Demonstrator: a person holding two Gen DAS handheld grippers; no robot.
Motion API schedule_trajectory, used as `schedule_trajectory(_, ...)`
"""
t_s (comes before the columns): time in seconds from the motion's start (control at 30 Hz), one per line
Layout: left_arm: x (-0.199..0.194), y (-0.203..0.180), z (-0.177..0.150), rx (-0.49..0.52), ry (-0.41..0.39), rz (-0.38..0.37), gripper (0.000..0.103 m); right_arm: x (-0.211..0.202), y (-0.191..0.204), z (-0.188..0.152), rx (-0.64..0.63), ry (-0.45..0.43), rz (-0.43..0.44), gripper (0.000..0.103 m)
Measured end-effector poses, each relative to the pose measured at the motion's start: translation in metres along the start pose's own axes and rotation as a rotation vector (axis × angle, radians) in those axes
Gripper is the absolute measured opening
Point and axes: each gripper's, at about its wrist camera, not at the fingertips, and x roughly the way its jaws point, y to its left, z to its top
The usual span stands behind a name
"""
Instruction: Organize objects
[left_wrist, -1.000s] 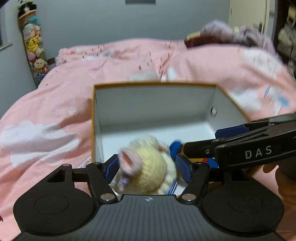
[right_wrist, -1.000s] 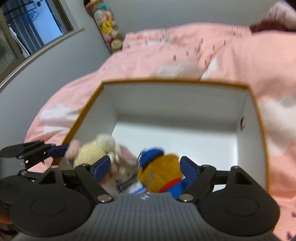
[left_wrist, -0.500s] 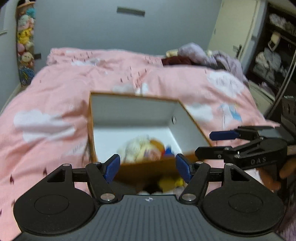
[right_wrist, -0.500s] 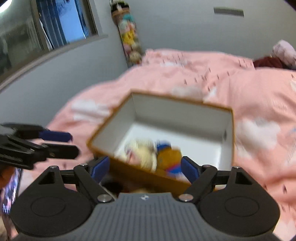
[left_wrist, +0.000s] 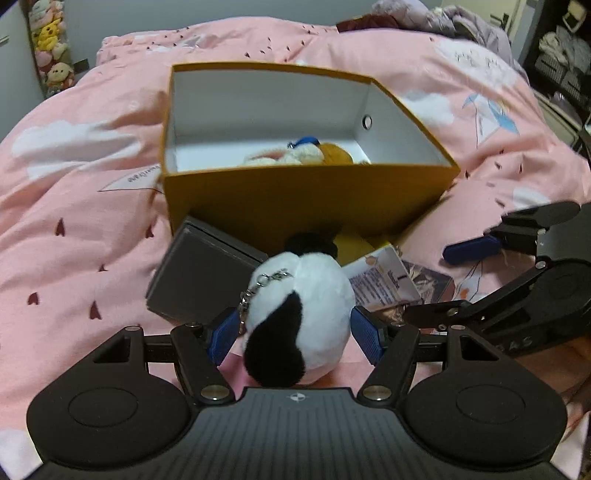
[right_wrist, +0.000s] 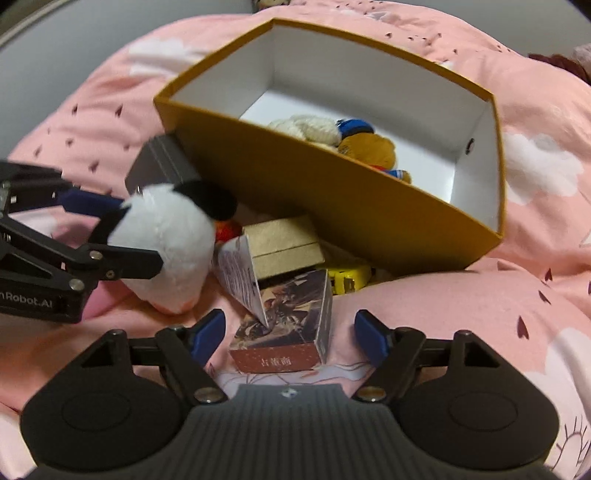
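An orange box (left_wrist: 306, 199) with white inside stands on the pink bed; it also shows in the right wrist view (right_wrist: 332, 177). A cream plush (right_wrist: 310, 129) and an orange plush (right_wrist: 369, 147) lie in it. My left gripper (left_wrist: 295, 332) is open around a black-and-white plush ball (left_wrist: 299, 317), pads close to its sides. My right gripper (right_wrist: 290, 332) is open around a printed card box (right_wrist: 288, 332) with its flap up, pads apart from it.
In front of the orange box lie a grey box (left_wrist: 199, 273), a tan box (right_wrist: 284, 243) and a yellow tape measure (right_wrist: 347, 280). Pink duvet (left_wrist: 74, 221) lies all round. Plush toys hang on the far-left wall (left_wrist: 48, 44).
Both grippers let go of the cream and orange plushes in the orange box, pulled back and came down in front of it, left around the plush ball, right around the card box.
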Motion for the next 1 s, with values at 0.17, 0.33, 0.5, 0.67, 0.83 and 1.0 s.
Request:
schedule_trajectory(0.17, 0.011, -0.003, -0.002, -0.011, 0.024, 0.012, 0.079, 0.013, 0.012, -0.002, -0.065, 0.020, -0.023, 0.078)
schedule_trajectory(0.33, 0.023, -0.004, -0.001, -0.027, 0.041, 0.016, 0.085, 0.026, 0.024, -0.007, -0.141, 0.032, -0.065, 0.075)
schedule_trajectory(0.5, 0.033, -0.008, -0.001, -0.021, 0.059, 0.022, 0.085, 0.036, 0.025, -0.008, -0.160, 0.027, -0.090, 0.067)
schedule_trajectory(0.67, 0.038, -0.001, -0.004, -0.062, 0.060, -0.006, 0.081, 0.034, 0.024, -0.011, -0.166, 0.013, -0.095, 0.064)
schedule_trajectory(0.83, 0.027, -0.003, -0.006, -0.055, 0.035, -0.002, 0.076, 0.020, 0.024, -0.014, -0.176, -0.010, -0.101, 0.061)
schedule_trajectory(1.0, 0.004, 0.000, -0.005, -0.096, 0.012, -0.050, 0.076, -0.005, 0.019, -0.016, -0.180, -0.043, -0.115, 0.061)
